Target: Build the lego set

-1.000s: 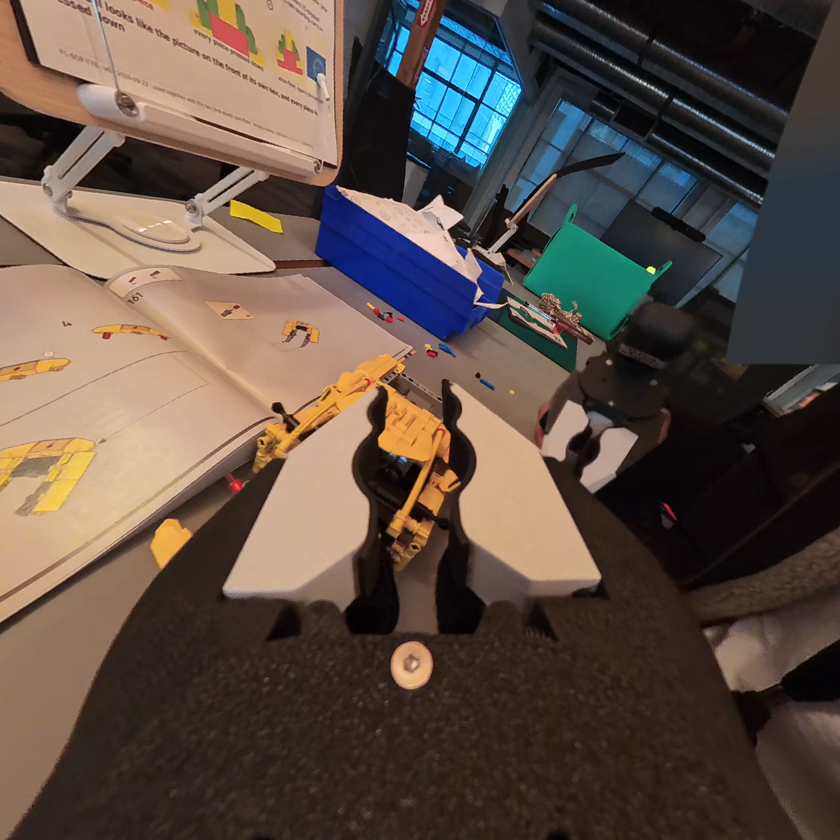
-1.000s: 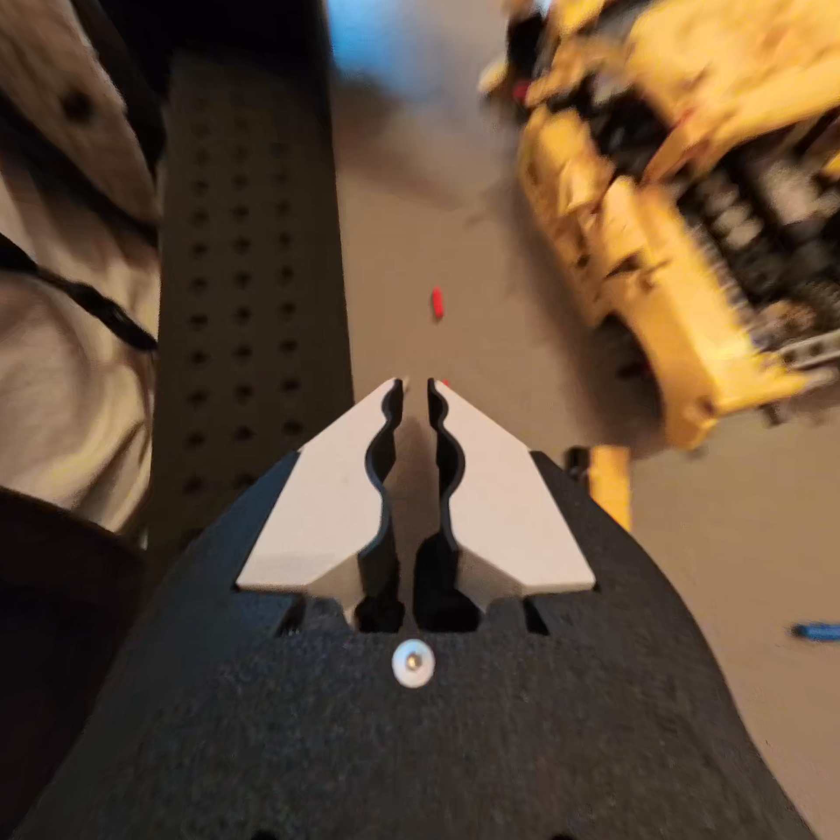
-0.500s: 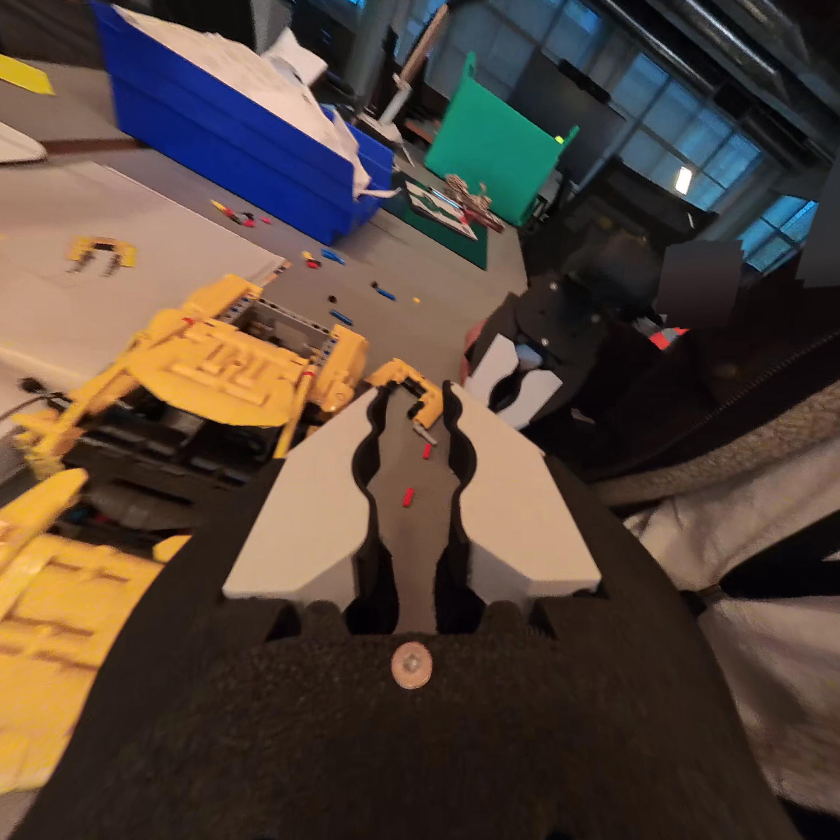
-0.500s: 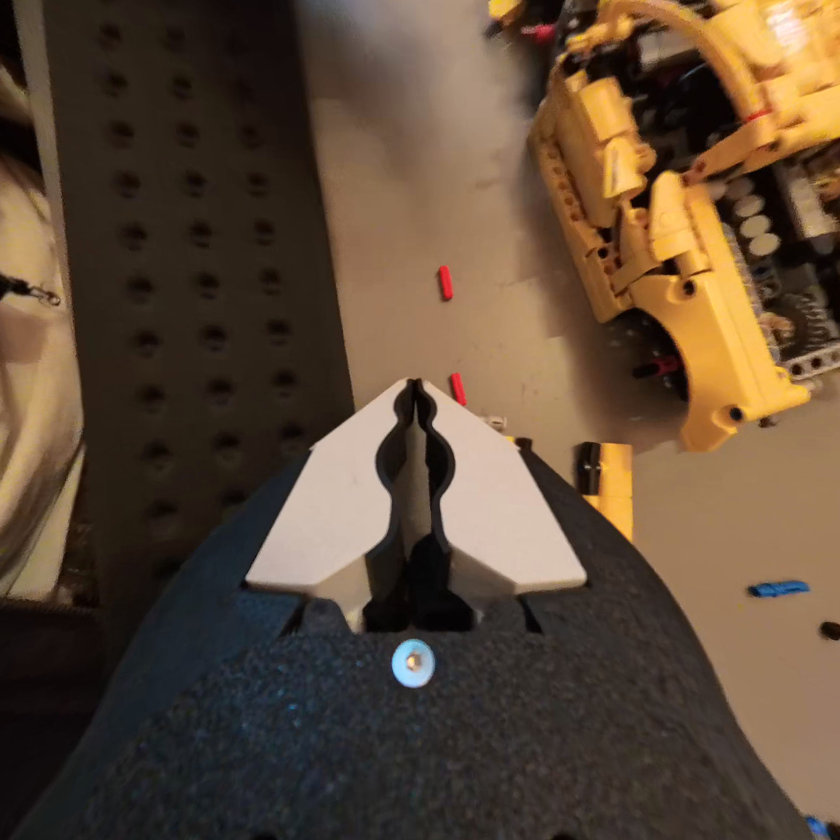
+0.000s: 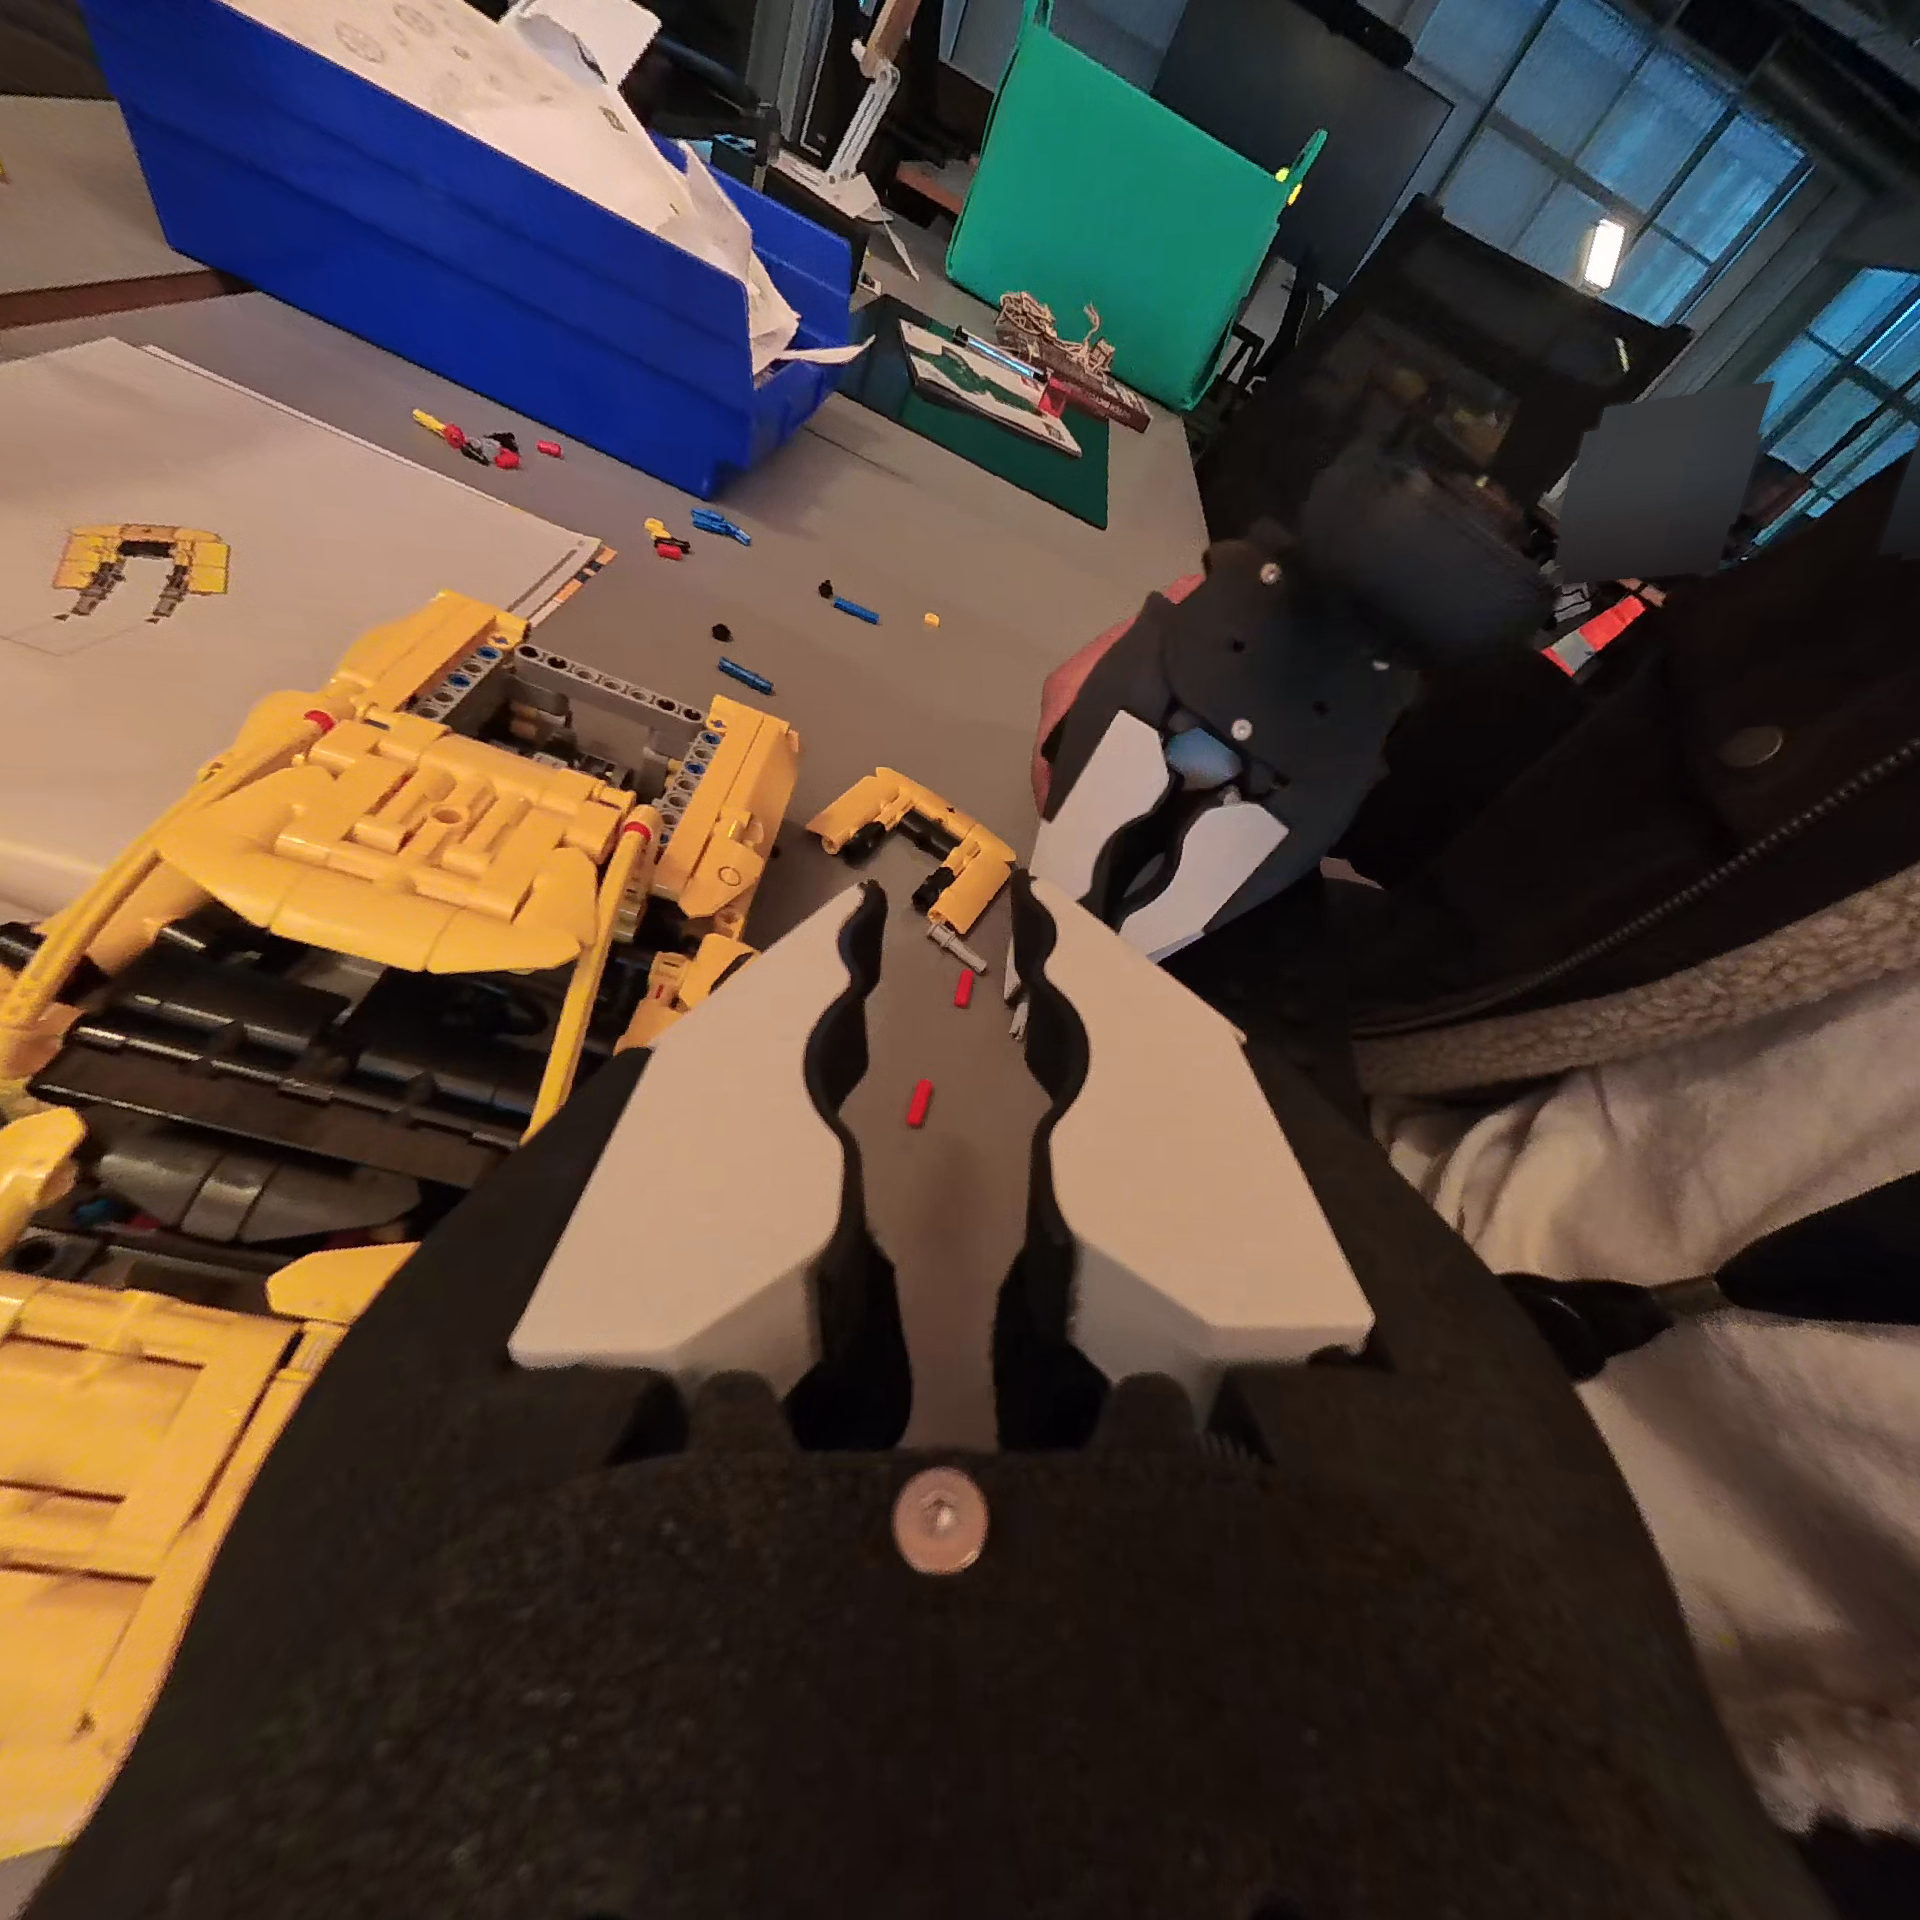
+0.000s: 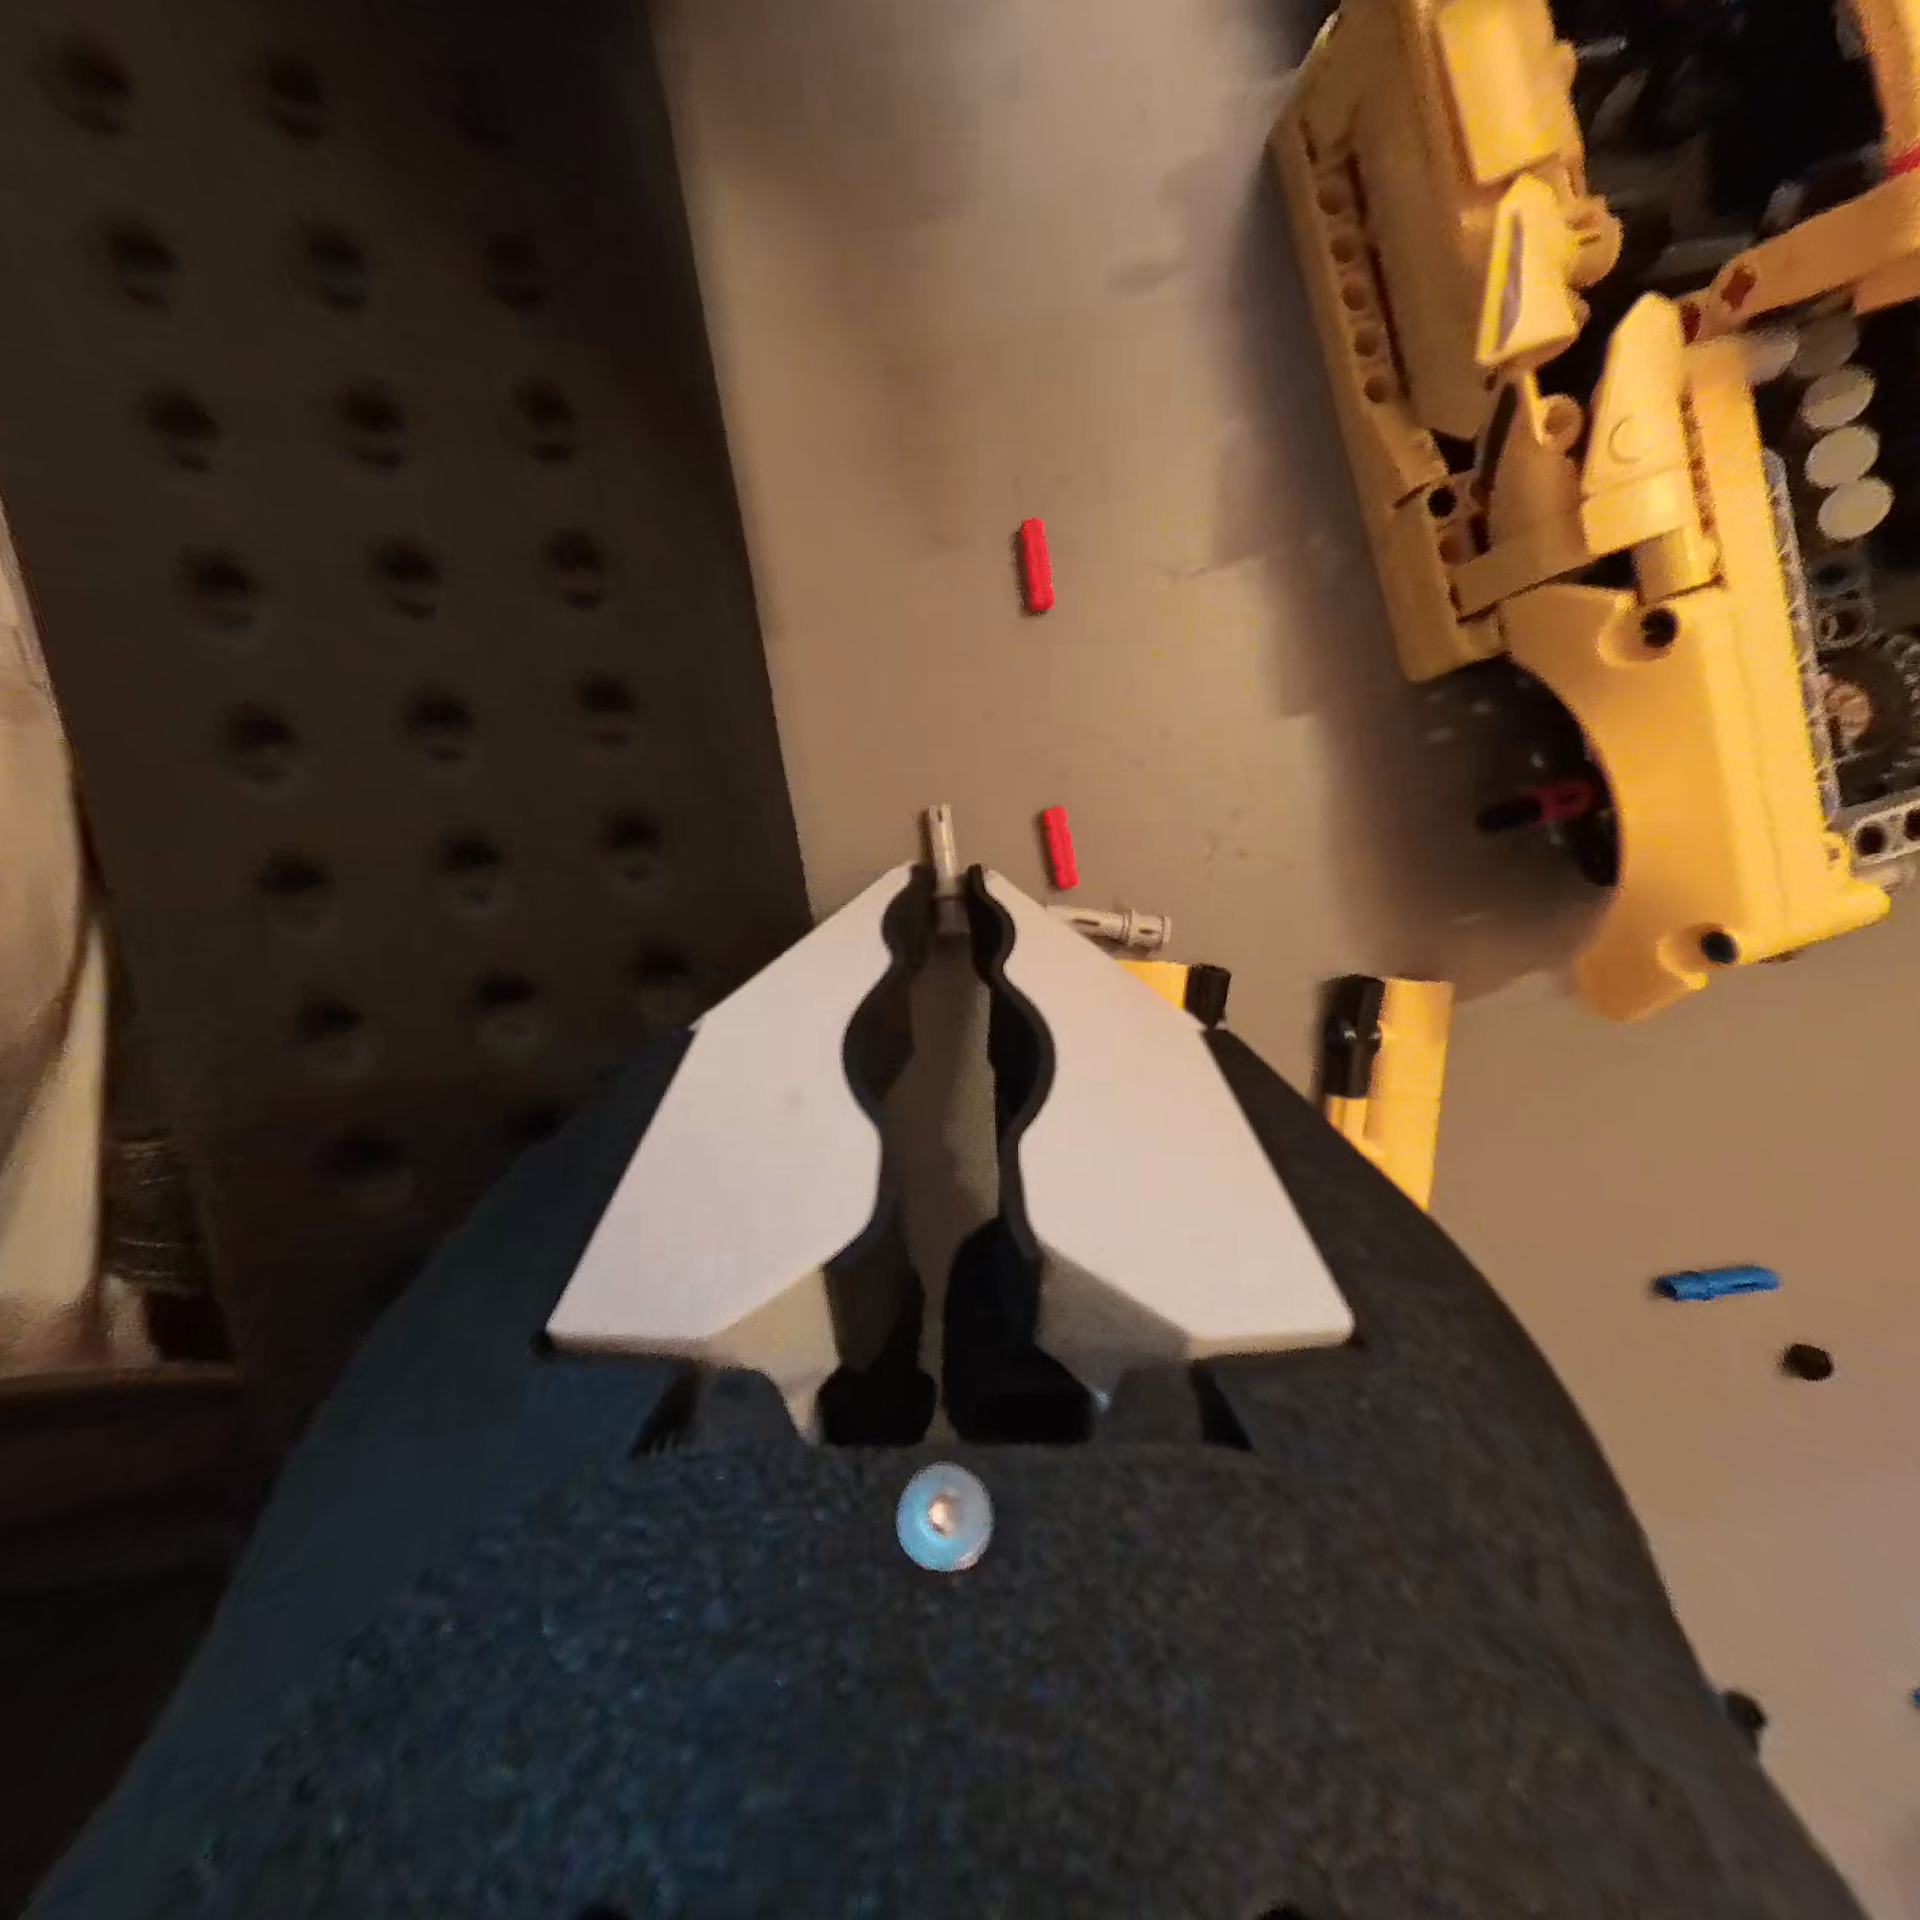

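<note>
Grey pin (image 6: 943,868) is pinched at the very tips of the right tongs (image 6: 948,902), poking forward past them, lifted just off the bench (image 6: 935,260). A second grey pin (image 6: 1117,923) is seen lying on the bench just right of those tips. Two red pins are laid out ahead: one (image 6: 1057,847) just beside the tips, one (image 6: 1034,564) farther out.

Small yellow sub-assembly (image 5: 920,842) with black connectors is set on the bench between the right tongs and the big yellow lego car (image 5: 416,862); in the right wrist view it is partly hidden behind the tong body, so its exact shape can't be confirmed. The car is parked at the left in the left wrist view, grey frame and black internals exposed.

Left tongs (image 5: 940,914) are held apart with nothing between them, hovering over the bench; the red pins are framed in the gap. Right tongs (image 5: 1158,883) are visible beyond, tips down near the sub-assembly.

Further out: loose blue pins (image 5: 743,675) and black bits scattered on the bench, open instruction booklet (image 5: 260,499) at the left, blue bin (image 5: 447,239) stuffed with paper behind it, green board (image 5: 1122,197) at the back. A perforated dark panel (image 6: 364,520) is seen along the bench edge in the right wrist view.
</note>
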`<state>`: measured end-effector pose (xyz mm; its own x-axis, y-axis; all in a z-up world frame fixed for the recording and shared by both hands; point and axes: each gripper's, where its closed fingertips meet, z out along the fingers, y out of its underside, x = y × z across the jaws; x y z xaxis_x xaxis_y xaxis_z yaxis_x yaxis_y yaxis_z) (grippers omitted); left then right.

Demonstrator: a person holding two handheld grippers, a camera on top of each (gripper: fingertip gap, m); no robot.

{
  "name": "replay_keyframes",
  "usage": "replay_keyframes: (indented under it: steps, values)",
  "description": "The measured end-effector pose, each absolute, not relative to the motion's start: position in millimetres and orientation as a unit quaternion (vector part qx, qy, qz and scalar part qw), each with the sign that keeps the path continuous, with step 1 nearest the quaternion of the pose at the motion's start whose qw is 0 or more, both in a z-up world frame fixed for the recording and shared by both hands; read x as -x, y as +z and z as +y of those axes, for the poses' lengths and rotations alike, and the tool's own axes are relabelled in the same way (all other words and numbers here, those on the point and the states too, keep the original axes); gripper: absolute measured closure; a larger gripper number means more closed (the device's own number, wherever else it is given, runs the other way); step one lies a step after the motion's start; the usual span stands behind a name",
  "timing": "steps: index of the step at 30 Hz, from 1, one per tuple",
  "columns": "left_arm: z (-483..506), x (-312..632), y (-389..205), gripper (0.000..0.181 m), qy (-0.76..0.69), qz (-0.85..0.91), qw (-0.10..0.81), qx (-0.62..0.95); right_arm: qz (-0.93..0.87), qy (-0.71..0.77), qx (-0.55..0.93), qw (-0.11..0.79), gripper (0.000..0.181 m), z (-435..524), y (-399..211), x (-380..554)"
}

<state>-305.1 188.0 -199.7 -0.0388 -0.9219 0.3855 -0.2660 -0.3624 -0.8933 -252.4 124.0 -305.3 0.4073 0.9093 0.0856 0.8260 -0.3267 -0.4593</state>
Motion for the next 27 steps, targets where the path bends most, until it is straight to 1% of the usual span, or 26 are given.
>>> replay_keyframes:
  steps: [4, 5, 9, 12, 16, 18, 20, 24, 26, 27]
  values:
    - [185.9, 302.8, -202.3, 0.157, -0.558, 0.458, 0.276, 0.635, -0.536, 0.086, 0.805, 0.239, 0.174, 129.4, -302.3, 252.6]
    - [184.5, 301.7, -202.5, 0.157, -0.568, 0.449, 0.264, 0.638, -0.533, 0.089, 0.798, 0.266, 0.176, 134.0, -294.3, 256.8]
    - [176.0, 295.4, -195.8, 0.157, -0.619, 0.405, 0.219, 0.636, -0.515, 0.051, 0.731, 0.445, 0.175, 165.2, -230.0, 278.5]
    - [174.8, 293.6, -193.4, 0.157, -0.632, 0.391, 0.211, 0.635, -0.513, 0.028, 0.696, 0.502, 0.175, 173.4, -206.4, 290.5]
    - [174.9, 294.6, -190.8, 0.164, -0.641, 0.386, 0.207, 0.631, -0.518, -0.002, 0.66, 0.544, 0.175, 178.4, -193.4, 300.6]
    - [173.1, 295.5, -187.8, 0.172, -0.649, 0.385, 0.204, 0.624, -0.521, -0.02, 0.652, 0.551, 0.175, 180.6, -191.7, 302.3]
    - [173.4, 296.3, -186.1, 0.177, -0.653, 0.383, 0.204, 0.621, -0.517, -0.026, 0.647, 0.56, 0.176, 182.4, -190.7, 302.5]
    - [169.3, 298.0, -188.3, 0.178, -0.648, 0.396, 0.193, 0.622, -0.509, 0.008, 0.653, 0.561, 0.175, 177.9, -192.9, 304.4]
    - [163.7, 300.7, -182.2, 0.178, -0.666, 0.397, 0.183, 0.605, -0.484, 0.048, 0.645, 0.59, 0.173, 172.0, -183.9, 305.4]
    - [159.7, 302.7, -175.7, 0.178, -0.687, 0.392, 0.169, 0.588, -0.47, 0.065, 0.634, 0.611, 0.169, 168.8, -176.1, 304.7]
